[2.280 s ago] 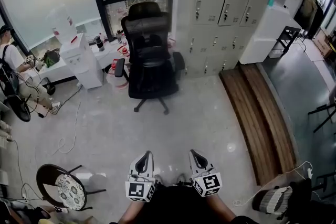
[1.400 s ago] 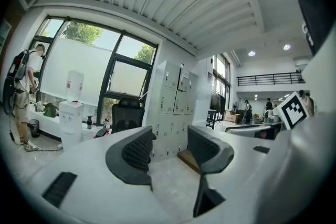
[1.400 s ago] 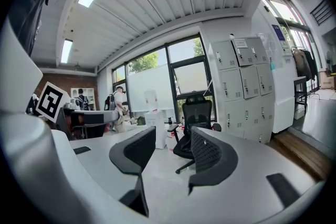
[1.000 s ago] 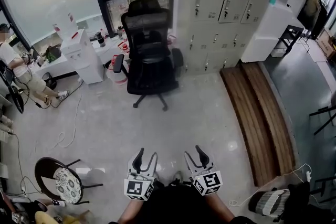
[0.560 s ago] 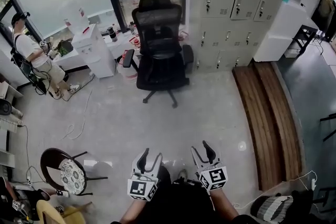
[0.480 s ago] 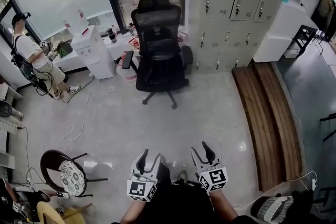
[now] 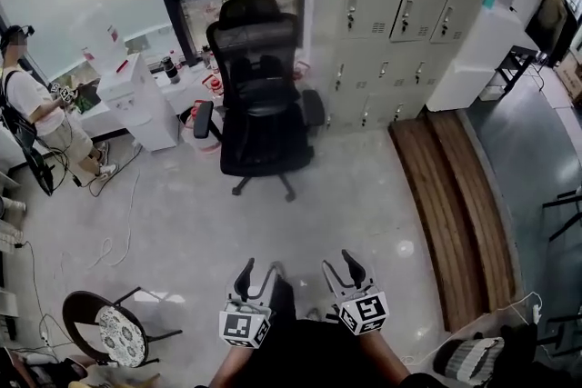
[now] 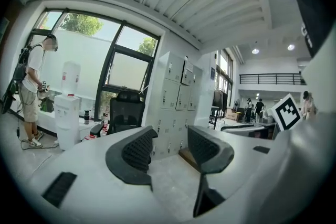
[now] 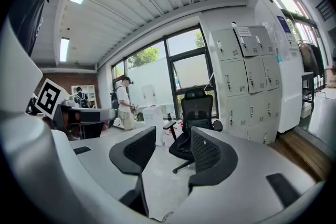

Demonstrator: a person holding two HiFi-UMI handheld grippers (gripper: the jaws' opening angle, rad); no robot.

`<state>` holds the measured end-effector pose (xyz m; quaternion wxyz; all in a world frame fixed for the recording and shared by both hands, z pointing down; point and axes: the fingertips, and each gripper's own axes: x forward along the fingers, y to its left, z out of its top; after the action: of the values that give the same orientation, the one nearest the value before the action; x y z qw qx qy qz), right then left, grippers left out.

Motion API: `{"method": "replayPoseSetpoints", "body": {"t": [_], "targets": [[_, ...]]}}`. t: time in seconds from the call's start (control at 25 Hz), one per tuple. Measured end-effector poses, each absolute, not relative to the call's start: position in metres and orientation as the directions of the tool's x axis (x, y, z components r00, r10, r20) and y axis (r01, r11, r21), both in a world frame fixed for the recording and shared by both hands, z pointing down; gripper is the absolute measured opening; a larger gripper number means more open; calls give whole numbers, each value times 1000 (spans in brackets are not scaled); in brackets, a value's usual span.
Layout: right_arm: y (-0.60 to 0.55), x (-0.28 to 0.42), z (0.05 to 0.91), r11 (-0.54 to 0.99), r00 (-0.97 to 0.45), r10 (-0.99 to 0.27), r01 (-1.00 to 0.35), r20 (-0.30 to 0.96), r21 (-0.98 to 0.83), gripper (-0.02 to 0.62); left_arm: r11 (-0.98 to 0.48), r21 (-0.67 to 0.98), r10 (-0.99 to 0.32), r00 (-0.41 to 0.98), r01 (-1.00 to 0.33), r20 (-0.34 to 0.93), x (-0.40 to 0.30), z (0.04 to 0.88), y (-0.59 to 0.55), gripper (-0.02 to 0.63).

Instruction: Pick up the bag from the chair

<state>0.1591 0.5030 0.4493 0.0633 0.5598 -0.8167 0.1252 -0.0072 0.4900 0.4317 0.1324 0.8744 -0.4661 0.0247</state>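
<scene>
Left gripper and right gripper are held side by side at the bottom of the head view, both aimed across the floor toward the office chair. Left fingers stand apart, with only floor and distant lockers showing in the gap. Right fingers also stand apart, and nothing is between them. The chair stands well away from both grippers, in front of the window and just beside the lockers, with a water dispenser on its other side. The bag appears as a dark bulk on the seat against the backrest. Black on black, its outline cannot be made out clearly. A person stands at the left edge, beyond the dispenser. Neither gripper is in contact with the chair or the bag.
</scene>
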Motion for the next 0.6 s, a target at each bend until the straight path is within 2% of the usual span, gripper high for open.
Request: {"method": "replayPoseSetpoints", "body": {"t": [0.28, 0.6], "targets": [[402, 125, 433, 326, -341, -909, -940, 242, -100, 186, -581, 201, -783, 609, -789, 127, -36, 414, 381, 193], [328, 111, 430, 266, -277, -921, -961, 274, -80, 186, -597, 242, -761, 636, -765, 131, -63, 419, 317, 193]]}}
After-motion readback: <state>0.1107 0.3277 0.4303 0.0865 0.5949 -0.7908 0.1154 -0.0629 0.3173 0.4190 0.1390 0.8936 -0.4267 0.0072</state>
